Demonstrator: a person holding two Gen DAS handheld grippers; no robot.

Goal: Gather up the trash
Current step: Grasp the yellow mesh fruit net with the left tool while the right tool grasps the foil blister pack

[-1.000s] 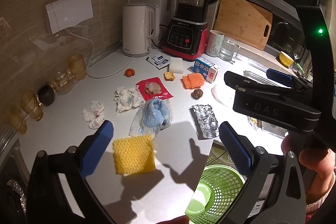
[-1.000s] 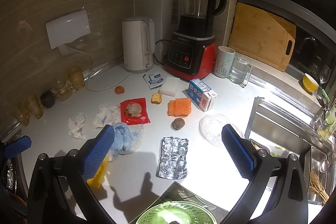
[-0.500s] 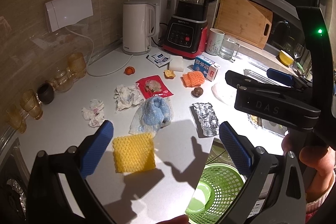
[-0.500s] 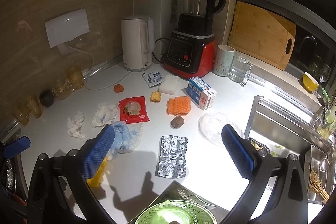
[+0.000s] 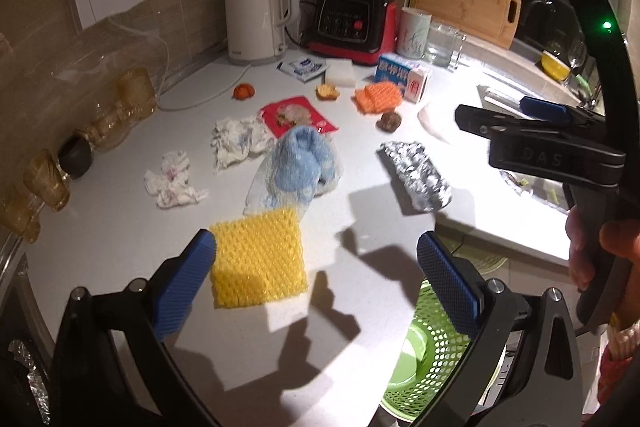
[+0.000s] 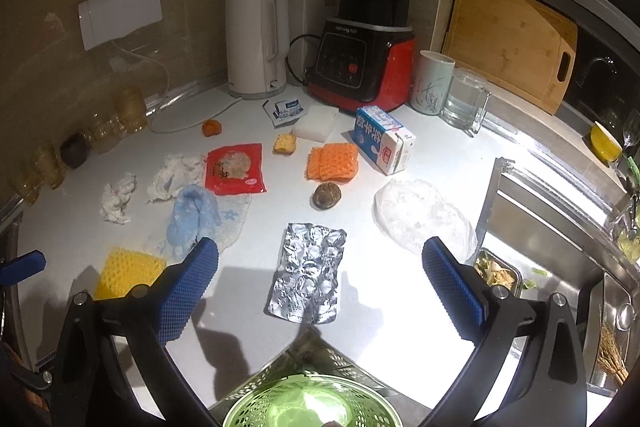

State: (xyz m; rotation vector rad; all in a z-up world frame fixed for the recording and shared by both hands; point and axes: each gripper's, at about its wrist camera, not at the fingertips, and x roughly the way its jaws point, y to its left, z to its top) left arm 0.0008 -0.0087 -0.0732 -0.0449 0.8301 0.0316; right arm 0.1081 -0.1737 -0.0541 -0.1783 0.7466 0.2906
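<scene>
Trash lies scattered on the white counter [image 5: 120, 227]. A yellow foam net [image 5: 258, 259] lies just ahead of my open, empty left gripper [image 5: 316, 267]. A silver foil blister pack [image 6: 308, 277] lies between the fingers of my open, empty right gripper [image 6: 320, 271]. Also there are a blue sock on a mesh bag [image 6: 194, 219], two crumpled tissues [image 6: 118, 199], a red wrapper [image 6: 236, 169], an orange foam net [image 6: 332, 161], a milk carton [image 6: 384, 145], a clear plastic bag [image 6: 424, 217] and a brown lump [image 6: 326, 195]. A green basket [image 6: 308, 403] sits below the counter edge.
A white kettle [image 6: 256, 43], a red blender [image 6: 368, 27], a mug [image 6: 434, 83] and a glass [image 6: 466, 103] stand at the back. A cutting board [image 6: 512, 43] leans on the wall. Amber glasses [image 5: 44, 179] line the left wall. The sink [image 6: 560, 259] is at the right.
Both grippers have moved forward and slightly down toward the counter, so the trash looks closer. Nothing has been picked up.
</scene>
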